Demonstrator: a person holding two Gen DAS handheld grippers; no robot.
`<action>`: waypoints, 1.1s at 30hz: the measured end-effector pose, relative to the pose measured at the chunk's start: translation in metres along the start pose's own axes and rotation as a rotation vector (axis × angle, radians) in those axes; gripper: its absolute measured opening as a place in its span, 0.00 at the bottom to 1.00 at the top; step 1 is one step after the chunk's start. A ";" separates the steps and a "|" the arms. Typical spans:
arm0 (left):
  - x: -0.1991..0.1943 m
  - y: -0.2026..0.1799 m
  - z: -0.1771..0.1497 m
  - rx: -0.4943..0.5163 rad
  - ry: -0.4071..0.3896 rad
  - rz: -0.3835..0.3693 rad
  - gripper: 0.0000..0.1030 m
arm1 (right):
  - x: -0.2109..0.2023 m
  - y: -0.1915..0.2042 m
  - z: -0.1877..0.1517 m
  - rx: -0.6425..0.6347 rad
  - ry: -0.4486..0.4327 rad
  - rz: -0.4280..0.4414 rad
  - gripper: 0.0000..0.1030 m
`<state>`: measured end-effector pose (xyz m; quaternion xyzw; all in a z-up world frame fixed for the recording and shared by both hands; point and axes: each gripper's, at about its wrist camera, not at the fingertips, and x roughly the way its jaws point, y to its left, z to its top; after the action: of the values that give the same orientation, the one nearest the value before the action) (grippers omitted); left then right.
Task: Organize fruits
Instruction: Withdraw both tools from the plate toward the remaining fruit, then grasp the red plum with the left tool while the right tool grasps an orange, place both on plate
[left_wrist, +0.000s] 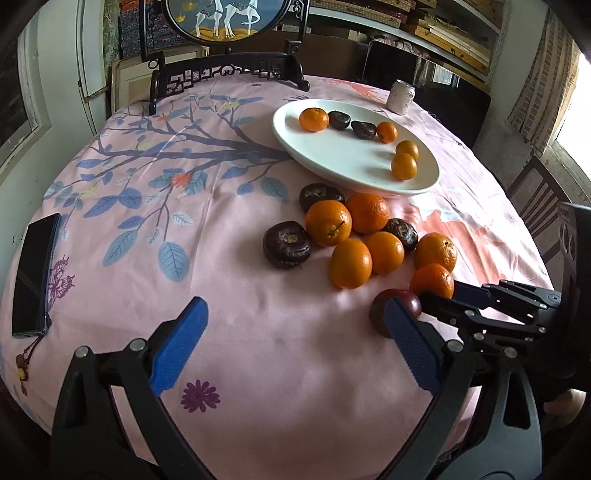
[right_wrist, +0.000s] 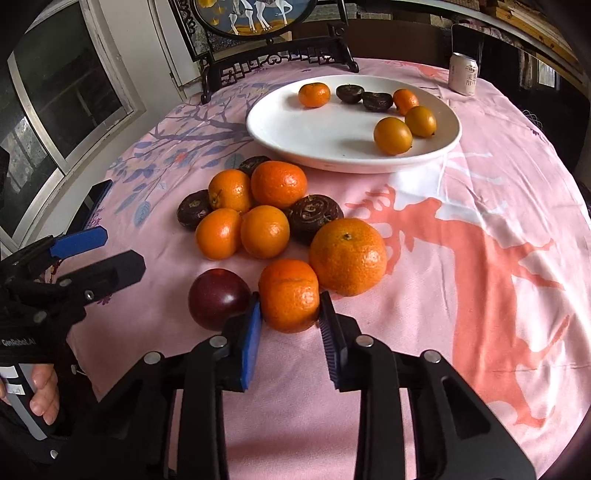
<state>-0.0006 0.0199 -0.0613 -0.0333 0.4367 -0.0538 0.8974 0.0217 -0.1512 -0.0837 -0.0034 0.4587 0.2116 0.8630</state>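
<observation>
A white plate (right_wrist: 295, 129) at the back holds several small oranges and two dark fruits. A pile of oranges and dark wrinkled fruits (right_wrist: 264, 230) lies on the pink cloth in front of it. My right gripper (right_wrist: 290, 314) is shut on a small orange (right_wrist: 290, 293) at the pile's near edge, resting on the cloth beside a dark red plum (right_wrist: 218, 297). In the left wrist view my left gripper (left_wrist: 295, 321) is open and empty over bare cloth, left of the plum (left_wrist: 380, 306) and the held orange (left_wrist: 432, 280).
A phone (left_wrist: 33, 273) lies at the table's left edge. A drink can (right_wrist: 463, 74) stands at the back right. A dark carved frame stand (left_wrist: 229, 70) sits at the table's far edge. The cloth-covered table (right_wrist: 480, 332) is round.
</observation>
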 end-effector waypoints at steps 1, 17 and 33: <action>0.002 -0.004 -0.001 0.008 0.007 -0.006 0.95 | -0.005 -0.002 -0.001 0.005 -0.004 -0.013 0.30; 0.046 -0.070 -0.011 0.094 0.114 -0.030 0.65 | -0.041 -0.051 -0.031 0.097 -0.051 -0.071 0.30; 0.029 -0.055 -0.004 0.048 0.098 -0.084 0.38 | -0.045 -0.047 -0.024 0.093 -0.061 -0.074 0.30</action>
<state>0.0102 -0.0386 -0.0805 -0.0272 0.4770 -0.1036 0.8724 -0.0017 -0.2146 -0.0709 0.0263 0.4413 0.1579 0.8830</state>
